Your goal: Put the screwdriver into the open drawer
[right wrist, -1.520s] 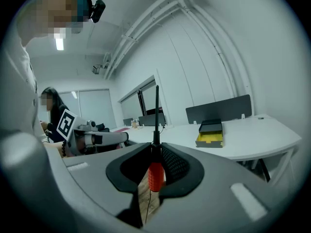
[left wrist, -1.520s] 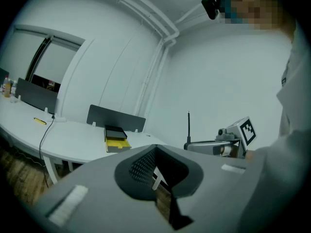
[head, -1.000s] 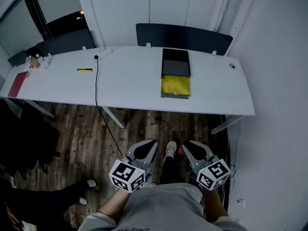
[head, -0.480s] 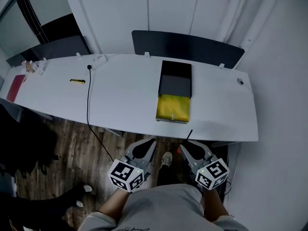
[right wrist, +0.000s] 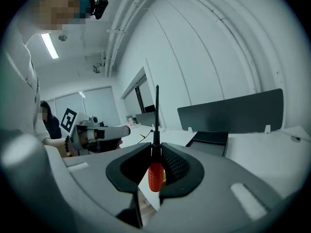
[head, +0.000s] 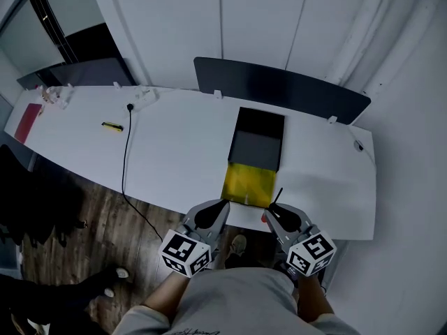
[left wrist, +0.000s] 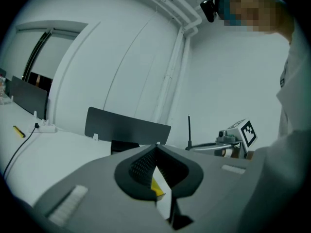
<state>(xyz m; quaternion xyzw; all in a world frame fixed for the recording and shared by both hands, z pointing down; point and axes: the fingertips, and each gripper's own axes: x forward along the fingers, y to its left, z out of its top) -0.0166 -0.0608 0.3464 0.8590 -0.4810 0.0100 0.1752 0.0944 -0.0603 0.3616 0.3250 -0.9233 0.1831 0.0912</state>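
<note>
1. Right tongs clamp the screwdriver by its red handle, shaft poking out past the tips.
2. Left tongs closed, nothing between them.
3. Both hover at the bench edge, just short of the open drawer.

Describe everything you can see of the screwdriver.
The screwdriver has an orange-red handle, plastic by its look, and a thin dark shaft; its tip is too small to read. The right gripper is shut on it where handle meets shaft, so the shaft stands out beyond the jaws. In the head view the shaft shows over the near edge of the white table, close to the front of the open drawer. Nothing else touches it.
</note>
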